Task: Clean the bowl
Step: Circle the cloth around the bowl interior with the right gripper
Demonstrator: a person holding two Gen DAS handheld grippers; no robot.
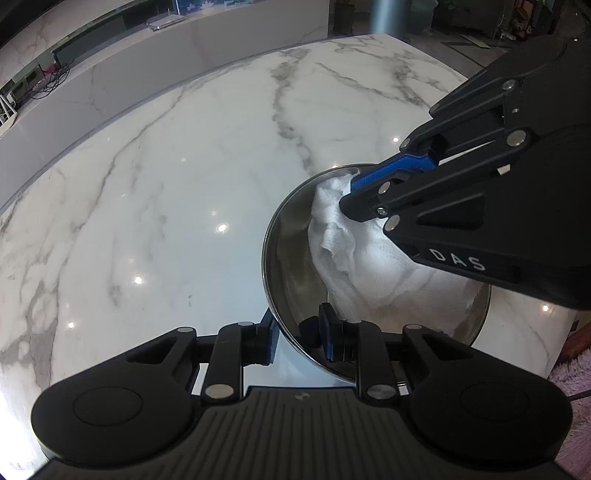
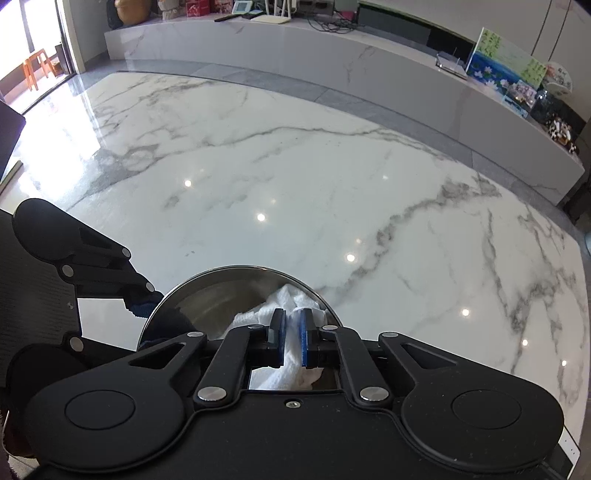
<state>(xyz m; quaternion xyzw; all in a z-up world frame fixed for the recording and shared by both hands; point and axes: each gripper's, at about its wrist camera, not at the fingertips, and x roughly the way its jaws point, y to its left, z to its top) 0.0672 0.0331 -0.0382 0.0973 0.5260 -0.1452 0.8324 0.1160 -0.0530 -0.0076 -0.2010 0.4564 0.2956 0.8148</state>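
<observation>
A home living room, seen across a polished marble table.

The glossy white table [image 2: 295, 177] with grey veining fills both views and mirrors ceiling spotlights. Beyond it a long, low marble-faced console [image 2: 369, 62] runs along the wall, carrying household clutter: a white router [image 2: 275, 16] with antennas, tangled cables [image 2: 332, 24], a remote control [image 2: 223, 17], a small display device [image 2: 242, 5] and a painted picture of water lilies [image 2: 506, 61] leaning upright. An orange plastic stool [image 2: 37, 64] stands by a bright glass door [image 2: 33, 48] at the far left. In the left wrist view, a purple shaggy rug [image 1: 572, 384] shows past the table's edge.
</observation>
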